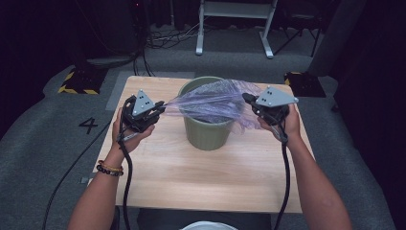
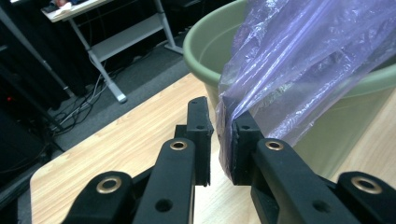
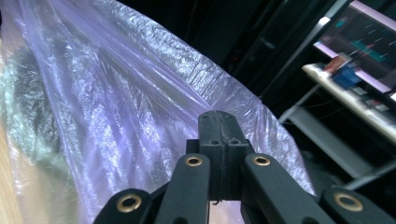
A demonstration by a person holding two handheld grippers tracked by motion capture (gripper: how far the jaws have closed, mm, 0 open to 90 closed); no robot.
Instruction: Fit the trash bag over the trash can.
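Observation:
A translucent purple plastic bag [image 1: 215, 100] is stretched across the mouth of a green bin [image 1: 206, 132] that stands upright in the middle of the wooden table [image 1: 201, 177]. My left gripper [image 1: 160, 106] is at the bag's left end. In the left gripper view its jaws stand a narrow gap apart [image 2: 219, 121]. The bag's [image 2: 303, 70] edge lies against the right-hand jaw, close to the bin's rim [image 2: 205, 51]. My right gripper [image 1: 247, 98] holds the bag's right end. In the right gripper view its jaws [image 3: 220, 116] are pressed together on the film [image 3: 116, 93].
A white desk frame [image 1: 234, 24] and loose cables stand on the floor beyond the table. A yellow-and-black striped base [image 1: 76, 84] sits at the back left. A white round object [image 1: 208, 225] pokes in at the near edge. Bare wood lies in front of the bin.

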